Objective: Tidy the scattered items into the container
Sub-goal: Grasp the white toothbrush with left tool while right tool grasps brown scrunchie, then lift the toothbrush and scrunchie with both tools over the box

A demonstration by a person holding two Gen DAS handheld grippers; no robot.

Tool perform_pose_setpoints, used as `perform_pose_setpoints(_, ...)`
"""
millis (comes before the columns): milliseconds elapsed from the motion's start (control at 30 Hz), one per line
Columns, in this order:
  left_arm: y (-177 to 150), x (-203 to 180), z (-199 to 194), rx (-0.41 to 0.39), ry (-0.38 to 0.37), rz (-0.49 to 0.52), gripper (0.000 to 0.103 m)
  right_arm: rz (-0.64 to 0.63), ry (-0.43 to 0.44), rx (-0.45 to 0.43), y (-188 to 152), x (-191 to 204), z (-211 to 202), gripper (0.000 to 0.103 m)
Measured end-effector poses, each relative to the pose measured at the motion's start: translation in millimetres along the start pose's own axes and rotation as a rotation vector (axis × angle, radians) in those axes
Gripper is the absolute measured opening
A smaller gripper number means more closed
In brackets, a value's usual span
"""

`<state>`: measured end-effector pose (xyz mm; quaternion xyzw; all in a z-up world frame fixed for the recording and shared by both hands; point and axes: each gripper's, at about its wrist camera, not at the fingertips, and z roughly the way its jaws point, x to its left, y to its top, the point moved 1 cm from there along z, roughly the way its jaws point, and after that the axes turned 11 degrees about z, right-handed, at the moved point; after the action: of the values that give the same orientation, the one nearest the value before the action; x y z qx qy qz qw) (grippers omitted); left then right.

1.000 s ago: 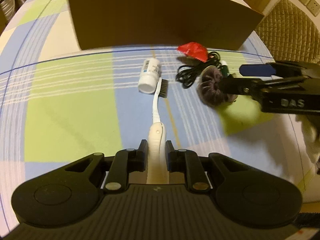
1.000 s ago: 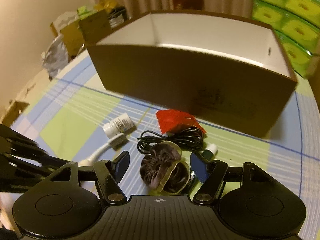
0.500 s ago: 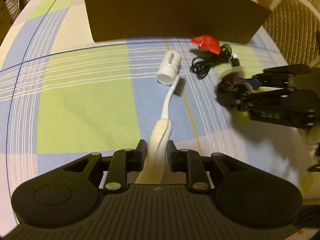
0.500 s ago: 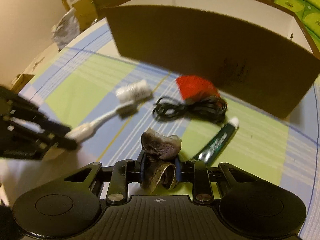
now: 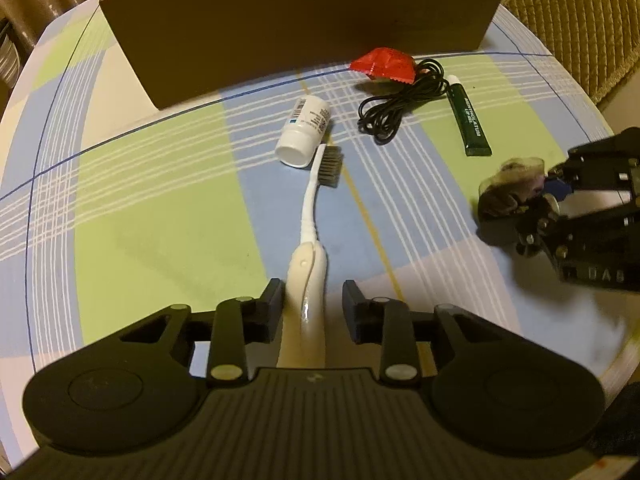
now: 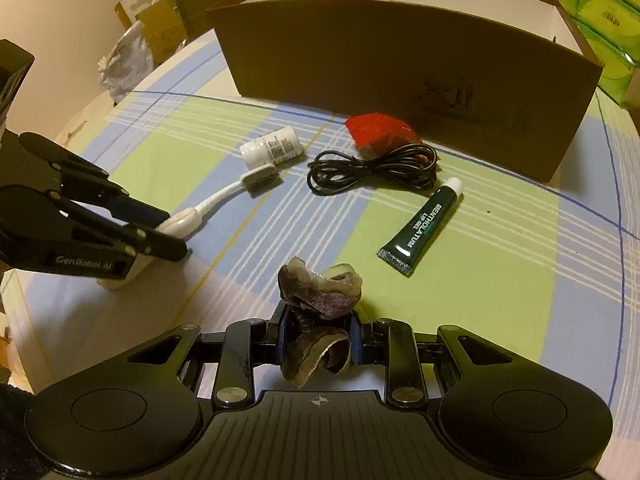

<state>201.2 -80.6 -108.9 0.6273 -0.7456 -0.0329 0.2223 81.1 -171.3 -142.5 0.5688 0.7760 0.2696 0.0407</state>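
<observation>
A white toothbrush [image 5: 310, 208] lies on the checked tablecloth, its bristles beside a small white bottle [image 5: 304, 132]. My left gripper [image 5: 312, 300] straddles the handle and its jaws are opening; a gap shows at the right pad. In the right wrist view the toothbrush [image 6: 224, 196] runs into the left gripper [image 6: 172, 232]. My right gripper [image 6: 318, 328] is shut on a brownish-purple scrunchie [image 6: 320, 292], held just above the cloth. The left wrist view shows the right gripper [image 5: 532, 200] with the scrunchie [image 5: 508, 184] at the right. The brown open box [image 6: 400, 72] stands behind.
Between the grippers and the box [image 5: 300, 20] lie a red packet [image 6: 380, 130], a coiled black cable [image 6: 372, 168] and a green tube [image 6: 424, 228]. The white bottle [image 6: 272, 148] lies left of them. The round table's edge curves close on both sides.
My right gripper closed on the scrunchie and drew it back from the cable toward the near edge. The left jaws, tight on the toothbrush handle before, have parted.
</observation>
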Motion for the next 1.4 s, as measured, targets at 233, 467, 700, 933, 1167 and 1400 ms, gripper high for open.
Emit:
perform_pose_setpoints(233, -2.8, -4.0, -2.8, -0.019, 0.014, -0.001, 0.016, 0.014, -0.009, 0.017, -2.9, -0.3, -3.4, 0.025)
perform_pose_setpoints(467, -11.5, -0.4, -9.7, -0.031, -0.058, -0.065, 0.016, 0.084, -0.005, 0.009, -2.6, -11.7, -17.4, 0.024)
perform_pose_setpoints(700, -12.4, -1.4, -36.0, -0.091, -0.088, -0.085, 0.016, 0.134, 0.011, -0.026, 0.9, -18.3, -39.3, 0.024)
perform_pose_setpoints(933, -1.7, -0.1, -66.9, -0.178, -0.093, -0.075, 0.016, 0.138, 0.016, -0.065, 8.7, -14.5, -55.2, 0.024)
perform_pose_setpoints(1167, 11.8, -1.9, -87.0, -0.246, -0.116, -0.06, 0.016, 0.131, 0.028, -0.1, 19.6, -9.6, -65.3, 0.024)
perform_pose_setpoints(1400, 23.6, -0.1, -95.9, -0.292, -0.125, -0.041, 0.016, 0.126, 0.031, -0.115, 28.9, -9.5, -68.4, 0.024)
